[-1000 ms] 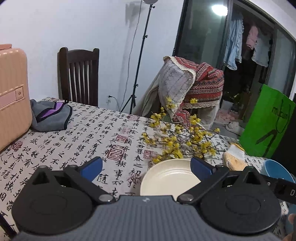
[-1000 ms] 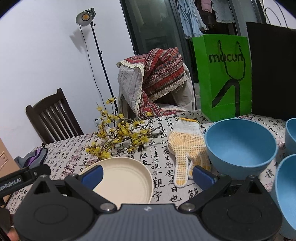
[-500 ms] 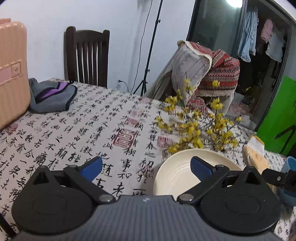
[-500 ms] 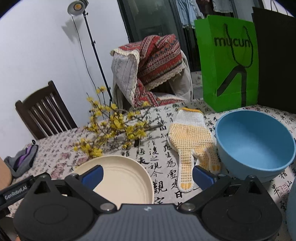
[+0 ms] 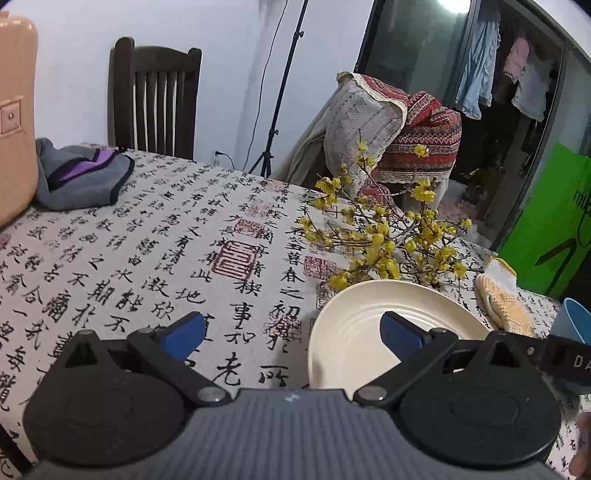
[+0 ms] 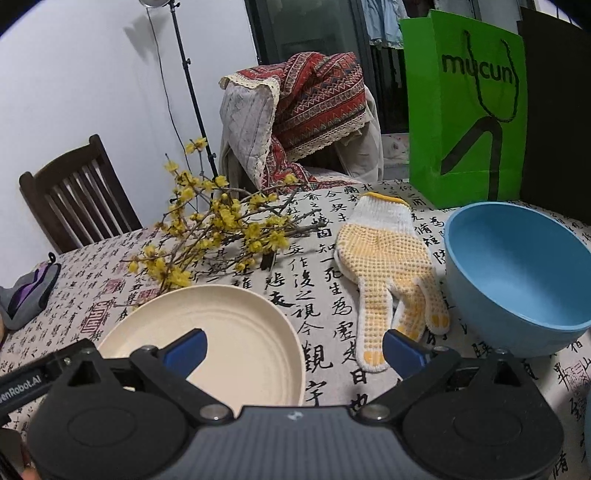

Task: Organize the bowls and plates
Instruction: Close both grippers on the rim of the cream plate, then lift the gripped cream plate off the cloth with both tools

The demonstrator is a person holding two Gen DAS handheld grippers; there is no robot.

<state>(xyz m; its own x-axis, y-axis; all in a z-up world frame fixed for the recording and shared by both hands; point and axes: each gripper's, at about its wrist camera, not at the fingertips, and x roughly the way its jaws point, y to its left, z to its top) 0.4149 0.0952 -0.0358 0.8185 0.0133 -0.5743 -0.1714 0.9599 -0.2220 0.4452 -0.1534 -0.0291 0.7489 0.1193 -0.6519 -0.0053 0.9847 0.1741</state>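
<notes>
Now both grippers, L (image 5: 291, 334) & R (image 6: 293, 349), gape (nothing held) over cream plate (image 6: 236, 328).

Lighting: your views are evenly bright and sharp; studio lamp (image 6: 154, 3) glares top, casting wall shadow (image 6: 138, 31). Fisheye bends edges, darkens corners.

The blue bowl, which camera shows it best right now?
The right wrist view: the blue bowl shows almost whole there, rim and inside visible, beside the glove. The left wrist view catches only a sliver of it at the right edge.
</notes>
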